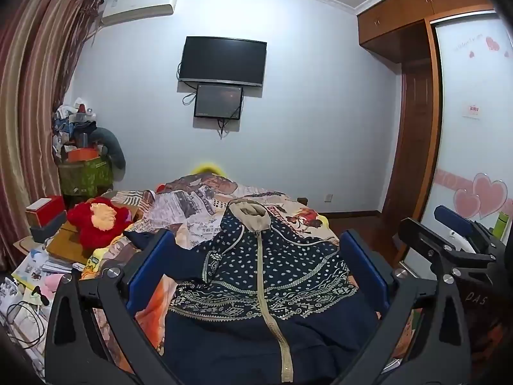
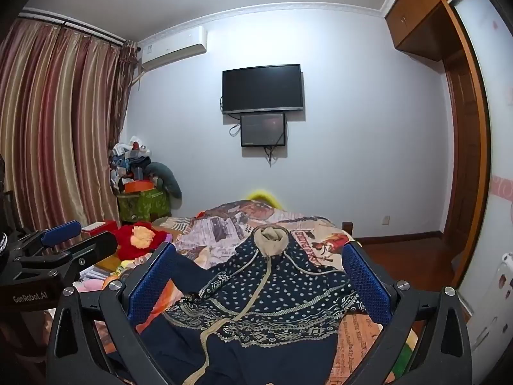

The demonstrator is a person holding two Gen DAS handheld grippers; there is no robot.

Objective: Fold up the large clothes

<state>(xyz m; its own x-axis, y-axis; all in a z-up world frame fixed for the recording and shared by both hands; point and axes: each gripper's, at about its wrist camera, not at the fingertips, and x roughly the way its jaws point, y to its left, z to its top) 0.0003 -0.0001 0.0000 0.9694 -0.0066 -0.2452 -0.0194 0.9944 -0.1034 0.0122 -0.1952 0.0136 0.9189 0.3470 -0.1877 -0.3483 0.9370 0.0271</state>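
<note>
Lying flat on the bed (image 1: pixel 307 215), navy patterned hoodie (image 1: pixel 272 266) beneath both tongs, left tongs (image 1: pixel 256 276) and right tongs (image 2: pixel 259 280) wide, empty

A bed (image 1: pixel 307 221) fills the lower middle of both views, covered by a printed quilt (image 1: pixel 192 205). A navy patterned hooded jacket (image 1: pixel 272 266) lies spread on it, front up, its beige-lined hood (image 1: pixel 250 215) toward the far end.
</note>
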